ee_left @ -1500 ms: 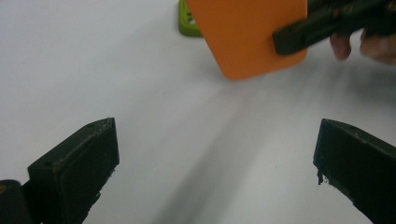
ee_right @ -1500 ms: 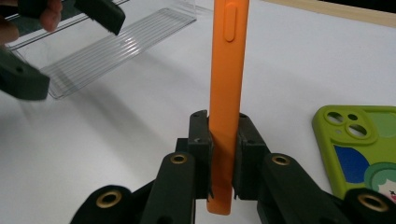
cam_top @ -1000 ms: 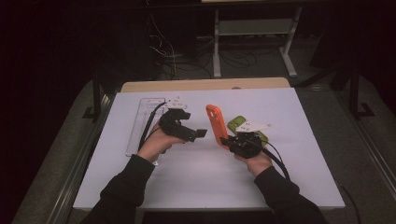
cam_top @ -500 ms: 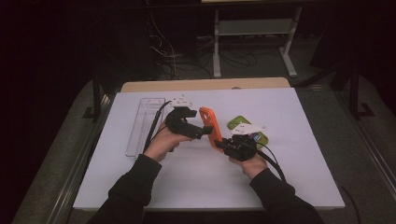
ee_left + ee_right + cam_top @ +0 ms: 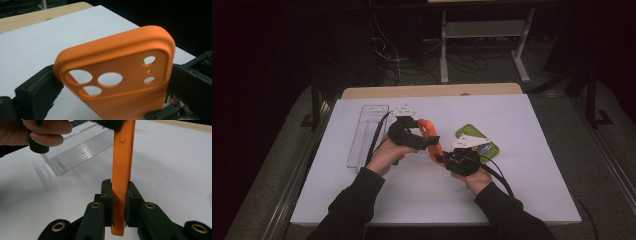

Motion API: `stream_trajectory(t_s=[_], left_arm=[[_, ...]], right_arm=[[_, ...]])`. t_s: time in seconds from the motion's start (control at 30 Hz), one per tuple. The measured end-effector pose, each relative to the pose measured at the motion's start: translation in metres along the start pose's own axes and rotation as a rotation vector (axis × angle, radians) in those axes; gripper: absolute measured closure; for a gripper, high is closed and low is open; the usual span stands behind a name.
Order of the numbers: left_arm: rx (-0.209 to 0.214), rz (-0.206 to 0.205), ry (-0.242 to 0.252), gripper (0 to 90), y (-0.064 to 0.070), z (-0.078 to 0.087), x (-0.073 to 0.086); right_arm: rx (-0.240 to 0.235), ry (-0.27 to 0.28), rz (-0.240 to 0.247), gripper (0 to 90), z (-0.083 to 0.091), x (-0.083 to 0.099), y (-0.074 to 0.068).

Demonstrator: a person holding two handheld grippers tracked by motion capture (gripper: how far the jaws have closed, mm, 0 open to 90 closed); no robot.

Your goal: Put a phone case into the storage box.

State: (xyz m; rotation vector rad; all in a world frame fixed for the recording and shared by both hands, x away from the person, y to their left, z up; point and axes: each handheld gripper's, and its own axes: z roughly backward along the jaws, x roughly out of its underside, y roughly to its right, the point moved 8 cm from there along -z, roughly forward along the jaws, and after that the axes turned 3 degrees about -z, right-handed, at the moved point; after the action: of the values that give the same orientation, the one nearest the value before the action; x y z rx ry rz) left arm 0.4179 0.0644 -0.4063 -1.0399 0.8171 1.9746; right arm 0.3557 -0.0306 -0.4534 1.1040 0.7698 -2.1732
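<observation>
High view: above the middle of the desk [image 5: 522,200], a person holds an orange phone case [image 5: 429,137] between two hand-held grippers, clear of the white surface. The right gripper [image 5: 446,159] clamps the case's lower end; in the right gripper view its two black jaws are closed on the case's thin edge [image 5: 121,192], so the case stands upright and presents its free upper end to the other hand. The left gripper [image 5: 426,142] meets that upper end, and in the left gripper view the camera-cutout end of the case [image 5: 125,82] sits between its jaws, one pad [image 5: 37,92] against the case's rounded corner and the other [image 5: 192,85] at the opposite side; the jaws appear to have closed onto the case's width, though contact on the far side is not certain. The arrangement reads as a hand-over or a two-point hold, each gripper taking one end. A clear plastic tray [image 5: 364,135] lies flat toward the desk's left edge, and a green object [image 5: 477,135] lies on the surface just behind the right gripper, toward the right edge.
</observation>
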Motion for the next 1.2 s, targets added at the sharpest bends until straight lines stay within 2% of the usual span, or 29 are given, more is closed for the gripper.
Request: stream_trajectory(t_s=[0.2, 0.37, 0.47, 0.77, 1.07, 1.1, 1.2], left_arm=[[0.019, 0.041, 0.003, 0.0, 0.0028, -0.0025, 0.0013], [0.020, 0.054, -0.003, 0.0, 0.0034, -0.0036, 0.0024], [0.009, 0.063, 0.010, 5.4, 0.0028, -0.0028, 0.0016], [0.007, 0.074, 0.015, 10.3, 0.0021, -0.0014, 0.0019], [0.013, 0.061, 0.017, 12.7, 0.0034, -0.0013, 0.0014], [0.001, 0.050, 0.013, 13.0, 0.0026, -0.0010, 0.0016], [-0.024, 0.036, 0.016, 13.4, -0.0014, 0.0020, 0.0005]], right_arm=[[-0.004, 0.001, -0.001, 78.8, -0.0009, 0.0000, -0.0018], [-0.006, -0.005, 0.005, 78.8, -0.0022, 0.0014, -0.0026], [-0.003, -0.015, 0.016, 78.9, -0.0033, 0.0031, -0.0026], [-0.001, -0.024, 0.024, 78.9, -0.0053, 0.0050, -0.0037], [0.001, -0.040, 0.026, 78.4, -0.0055, 0.0063, -0.0037], [0.004, -0.043, 0.032, 75.6, -0.0051, 0.0063, -0.0027], [0.000, -0.054, 0.037, 59.7, -0.0015, 0.0064, -0.0016]])
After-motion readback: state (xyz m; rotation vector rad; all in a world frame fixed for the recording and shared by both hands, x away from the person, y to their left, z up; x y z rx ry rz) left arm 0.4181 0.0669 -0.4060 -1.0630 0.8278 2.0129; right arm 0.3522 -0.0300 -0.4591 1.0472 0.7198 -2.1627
